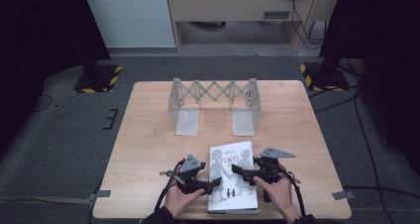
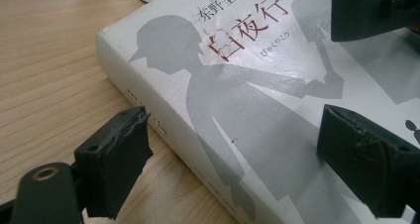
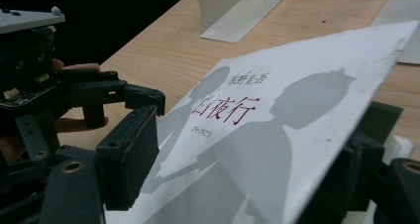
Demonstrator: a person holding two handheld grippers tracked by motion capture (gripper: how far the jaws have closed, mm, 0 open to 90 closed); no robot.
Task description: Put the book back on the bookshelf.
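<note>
A thick white book (image 1: 230, 159) with grey silhouettes and red characters on its cover lies flat near the table's front edge. My left gripper (image 1: 215, 184) sits at the book's left side. In the left gripper view its jaws (image 2: 233, 130) stand open astride the spine edge of the book (image 2: 237, 100), one beside the spine and one over the cover. My right gripper (image 1: 236, 170) reaches in from the right. In the right gripper view its jaws (image 3: 257, 130) stand wide, one above the white cover (image 3: 277, 85) and one beneath the cover's raised right edge.
A metal folding book rack (image 1: 213, 92) with two flat base plates stands at the table's back middle. Bare wood (image 1: 148, 135) lies between it and the book. The person's hands hold both grippers at the front edge. Dark floor surrounds the table.
</note>
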